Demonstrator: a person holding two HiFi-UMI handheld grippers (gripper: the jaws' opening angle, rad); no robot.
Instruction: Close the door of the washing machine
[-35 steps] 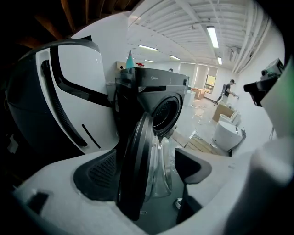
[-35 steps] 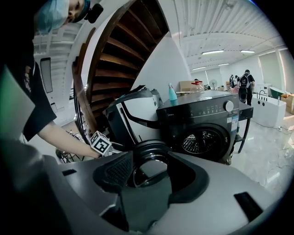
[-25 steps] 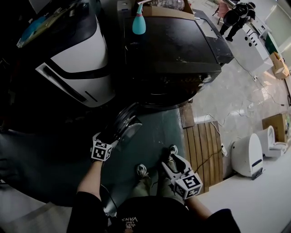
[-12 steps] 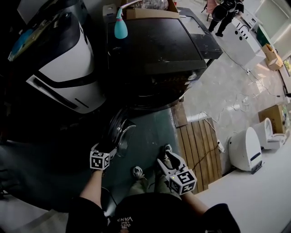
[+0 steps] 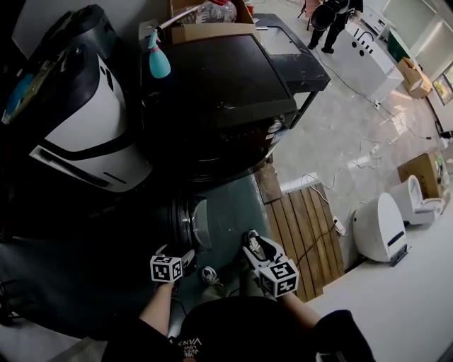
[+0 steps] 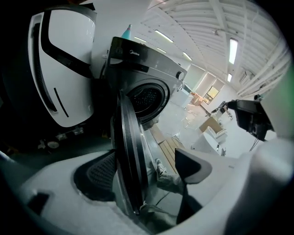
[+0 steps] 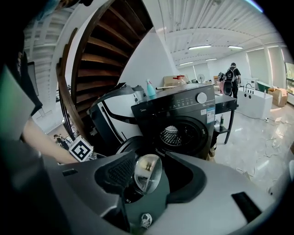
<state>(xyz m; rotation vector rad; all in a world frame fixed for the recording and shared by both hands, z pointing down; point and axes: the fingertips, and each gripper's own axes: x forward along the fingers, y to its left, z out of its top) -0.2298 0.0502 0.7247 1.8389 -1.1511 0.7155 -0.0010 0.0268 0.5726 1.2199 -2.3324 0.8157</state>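
The black front-loading washing machine point(image 5: 226, 92) stands at the top centre, its round door point(image 5: 192, 223) swung out toward me. In the left gripper view the door point(image 6: 126, 160) shows edge-on between the jaws, close to the left pad point(image 6: 96, 176) and apart from the right one. My left gripper point(image 5: 181, 250) sits at the door's near rim with its jaws closing. My right gripper point(image 5: 252, 240) hangs to the right of the door, open and holding nothing. In the right gripper view the door's glass bulge point(image 7: 147, 172) shows beyond the gap, with the drum opening point(image 7: 177, 135) farther off.
A white appliance point(image 5: 85, 134) stands left of the washer. A teal spray bottle point(image 5: 157, 60) and a cardboard box point(image 5: 205, 28) are on and behind its top. Wooden slats point(image 5: 301, 233), cables and a white fixture point(image 5: 379, 230) lie right. A person point(image 5: 325, 14) stands far back.
The view has swung, so the washer sits further left. Both grippers have come lower in the picture, toward me. The left one has shifted right along the door's near rim, and the door looks more edge-on.
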